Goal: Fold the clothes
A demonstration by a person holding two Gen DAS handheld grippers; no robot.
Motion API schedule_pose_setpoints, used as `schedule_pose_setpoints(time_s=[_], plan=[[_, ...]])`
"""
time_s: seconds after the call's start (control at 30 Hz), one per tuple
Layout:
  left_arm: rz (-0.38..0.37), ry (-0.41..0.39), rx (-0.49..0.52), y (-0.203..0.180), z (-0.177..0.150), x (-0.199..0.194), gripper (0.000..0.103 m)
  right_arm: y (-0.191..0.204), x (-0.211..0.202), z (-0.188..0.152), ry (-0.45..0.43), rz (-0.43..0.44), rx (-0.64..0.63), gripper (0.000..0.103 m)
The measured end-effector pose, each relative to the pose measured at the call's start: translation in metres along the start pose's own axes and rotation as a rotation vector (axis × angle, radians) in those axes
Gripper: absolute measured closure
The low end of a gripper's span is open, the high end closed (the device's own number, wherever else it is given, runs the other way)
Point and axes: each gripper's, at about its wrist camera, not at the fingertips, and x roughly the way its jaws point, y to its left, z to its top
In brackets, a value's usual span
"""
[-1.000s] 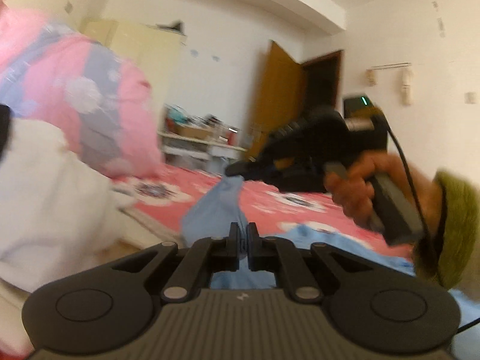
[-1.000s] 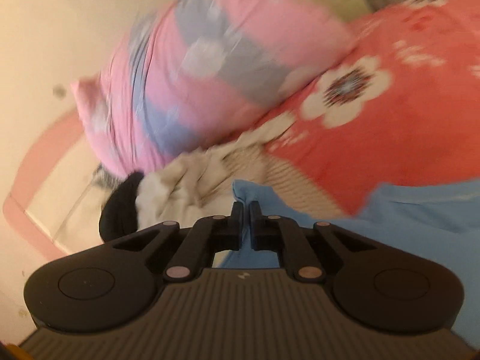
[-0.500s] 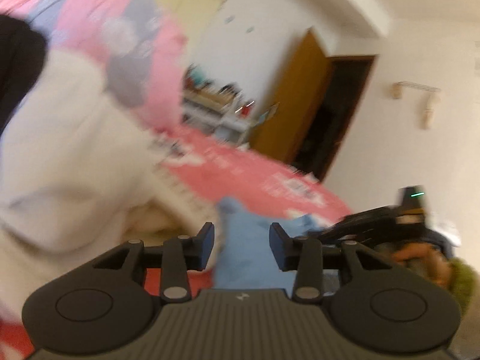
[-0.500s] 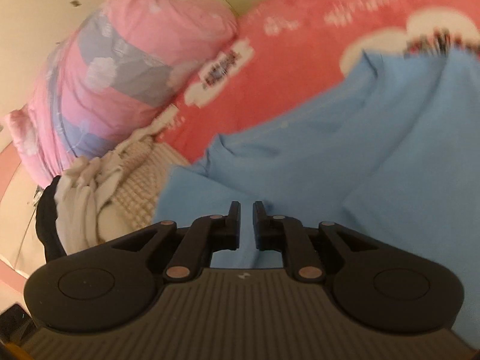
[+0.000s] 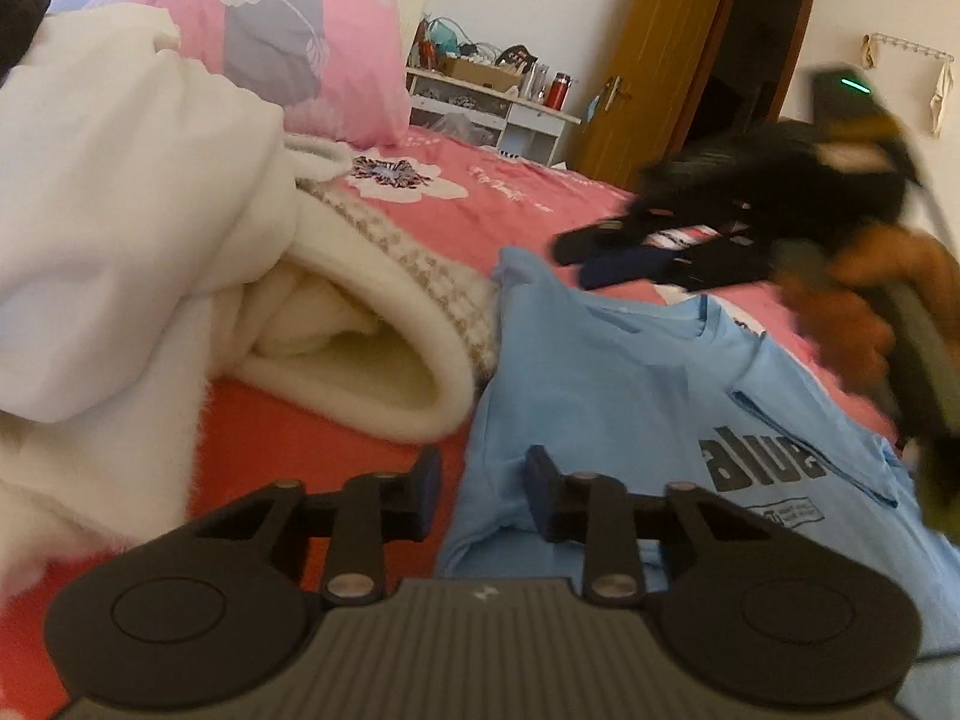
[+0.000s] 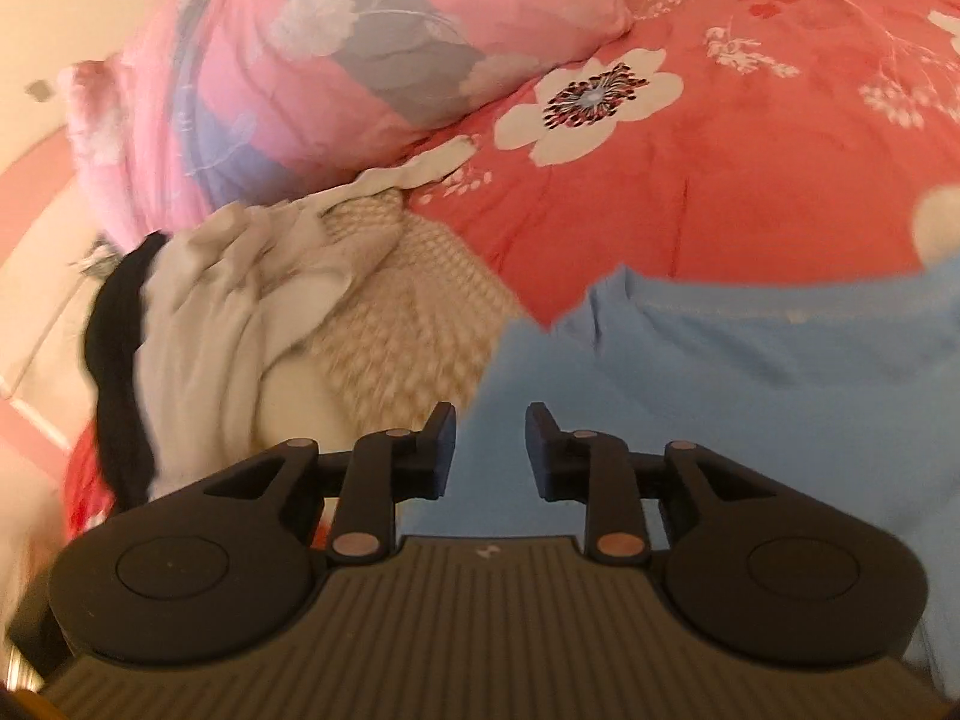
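A light blue T-shirt (image 5: 630,384) with grey lettering lies spread on the red flowered bedspread (image 5: 492,204). My left gripper (image 5: 483,480) hovers low over its near left edge. The jaws stand apart and are closing, with the shirt's edge under the gap and no pad pressing on it. The right gripper (image 5: 600,237) shows blurred at the far right, held by a hand (image 5: 852,312) above the shirt's far side. In the right wrist view my right gripper (image 6: 489,450) is over the blue shirt (image 6: 750,390), its jaws opening and gripping nothing.
A heap of white fleece and cream knit clothes (image 5: 120,192) lies left of the shirt, touching its edge, and shows again as the heap (image 6: 408,312). A pink and grey pillow (image 6: 336,60) sits behind. Dark folded clothes (image 5: 636,267) lie beyond the shirt. A white desk (image 5: 498,114) and brown door (image 5: 654,60) stand at the back.
A second ago both grippers were shut on the blue shirt, held up. Both have let go and sunk towards the bed, where the shirt lies. The left jaws stand narrower than half a second ago.
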Motion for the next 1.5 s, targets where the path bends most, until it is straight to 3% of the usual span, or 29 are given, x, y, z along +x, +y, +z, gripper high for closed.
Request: schedule_pose_setpoints(time_s=[0.23,0.43,0.53,0.57,0.67,0.77,0.97,1.07,1.17,1.27,1.43,1.5], plan=[[0.001,0.005,0.017,-0.001,0.002,0.009,0.076,0.015,0.029,0.023,0.101,-0.124,0.007,0.078],[0.017,0.015,0.046,-0.011,-0.003,0.005,0.092,0.014,0.038,0.021,0.150,-0.169,-0.011,0.079],[0.022,-0.018,0.048,-0.012,-0.004,-0.001,0.098,0.008,0.041,0.021,0.141,-0.160,-0.005,0.099],[0.029,-0.046,0.041,-0.010,-0.004,-0.009,0.099,0.007,0.039,0.020,0.123,-0.154,-0.006,0.100],[0.084,-0.112,-0.020,-0.003,-0.003,-0.030,0.099,0.008,0.024,0.015,0.025,-0.098,-0.009,0.101],[0.102,-0.114,-0.084,0.003,-0.002,-0.036,0.099,0.018,0.016,0.010,-0.047,-0.037,-0.053,0.101],[0.148,-0.037,-0.079,0.005,-0.008,-0.021,0.096,0.027,0.058,0.005,-0.026,0.010,-0.082,0.096],[0.130,-0.029,-0.118,0.015,-0.007,-0.024,0.082,0.018,0.058,0.008,-0.038,0.052,-0.023,0.093],[0.113,-0.055,-0.151,0.020,-0.007,-0.031,0.067,-0.003,0.013,0.015,-0.110,0.118,0.104,0.088],[0.087,-0.113,-0.185,0.022,-0.003,-0.053,0.052,-0.027,-0.075,0.011,-0.204,0.152,0.156,0.085],[0.073,-0.194,-0.325,0.030,0.008,-0.125,0.045,-0.060,-0.269,-0.033,-0.345,0.163,0.171,0.074],[0.082,-0.182,-0.352,0.029,0.008,-0.162,0.043,-0.066,-0.341,-0.064,-0.383,0.133,0.166,0.071]])
